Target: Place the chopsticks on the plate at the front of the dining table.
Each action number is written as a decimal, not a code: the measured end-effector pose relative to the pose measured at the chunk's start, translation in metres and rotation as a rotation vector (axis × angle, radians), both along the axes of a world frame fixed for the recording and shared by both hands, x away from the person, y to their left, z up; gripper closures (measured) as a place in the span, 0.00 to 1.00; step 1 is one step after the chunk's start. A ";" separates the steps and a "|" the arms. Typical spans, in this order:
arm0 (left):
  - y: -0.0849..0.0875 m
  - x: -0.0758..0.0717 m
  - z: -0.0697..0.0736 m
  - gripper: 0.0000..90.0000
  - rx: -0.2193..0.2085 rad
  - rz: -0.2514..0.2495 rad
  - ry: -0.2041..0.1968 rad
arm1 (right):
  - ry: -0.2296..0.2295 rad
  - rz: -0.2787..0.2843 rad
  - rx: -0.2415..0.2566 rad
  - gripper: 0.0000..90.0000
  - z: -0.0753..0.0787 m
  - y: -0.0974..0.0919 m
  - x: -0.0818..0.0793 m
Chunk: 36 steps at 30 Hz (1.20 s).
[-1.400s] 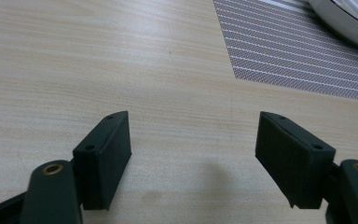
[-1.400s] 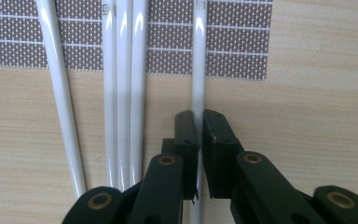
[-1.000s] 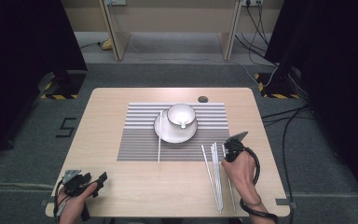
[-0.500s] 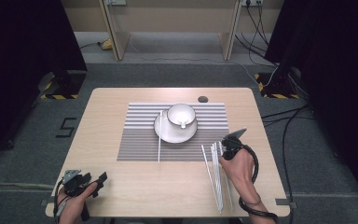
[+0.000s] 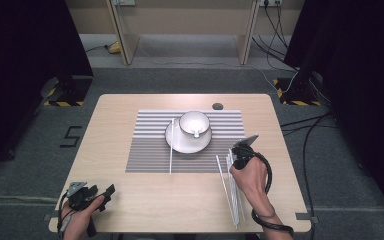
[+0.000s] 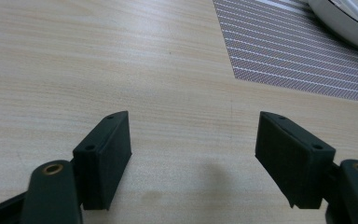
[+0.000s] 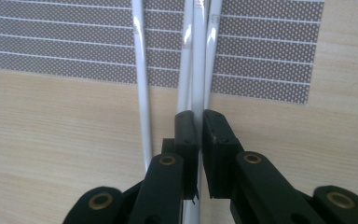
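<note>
straws: white straws (image 5: 232, 187) lie in a loose bundle on the near right of the surface (image 5: 130, 107), their far ends reaching onto the mat; a single straw (image 5: 170, 147) lies apart on the mat, just left of the saucer.
right gripper: right gripper (image 5: 240, 152) sits over the far end of the bundle at the mat's right near corner; in the right gripper view its fingers (image 7: 186, 135) are pinched closed on one straw (image 7: 196, 56), with others just beside it on either side.
left gripper: left gripper (image 5: 92, 192) rests at the near left corner, well apart from the straws; its fingers (image 6: 105, 154) stand wide open over bare wood.
mat: striped grey mat (image 5: 150, 145) in the middle of the surface.
cup: white cup (image 5: 195, 122) stands on a white saucer (image 5: 180, 142) on the mat.
</note>
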<state>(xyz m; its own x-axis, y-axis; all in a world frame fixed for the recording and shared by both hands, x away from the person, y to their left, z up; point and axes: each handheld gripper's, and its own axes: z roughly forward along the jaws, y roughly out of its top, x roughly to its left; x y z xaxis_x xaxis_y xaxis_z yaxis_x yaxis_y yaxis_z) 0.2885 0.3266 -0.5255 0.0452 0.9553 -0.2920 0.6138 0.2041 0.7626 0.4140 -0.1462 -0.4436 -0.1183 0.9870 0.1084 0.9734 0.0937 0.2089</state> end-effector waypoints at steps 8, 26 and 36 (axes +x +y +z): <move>0.000 0.000 0.000 0.29 0.000 0.000 0.000 | -0.013 0.015 0.007 0.95 0.005 0.008 0.001; 0.000 0.000 0.000 0.29 -0.002 0.000 0.000 | -0.032 0.027 0.021 0.95 0.013 0.019 0.004; 0.000 0.000 0.000 0.29 0.000 -0.001 0.000 | -0.046 0.041 0.025 0.95 0.018 0.029 0.007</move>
<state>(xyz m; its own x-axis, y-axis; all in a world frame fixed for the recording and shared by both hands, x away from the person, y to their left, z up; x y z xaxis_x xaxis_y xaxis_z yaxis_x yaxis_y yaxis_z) 0.2887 0.3267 -0.5255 0.0461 0.9553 -0.2922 0.6142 0.2035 0.7624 0.4214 -0.1168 -0.4255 -0.1645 0.9782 0.1265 0.9582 0.1280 0.2559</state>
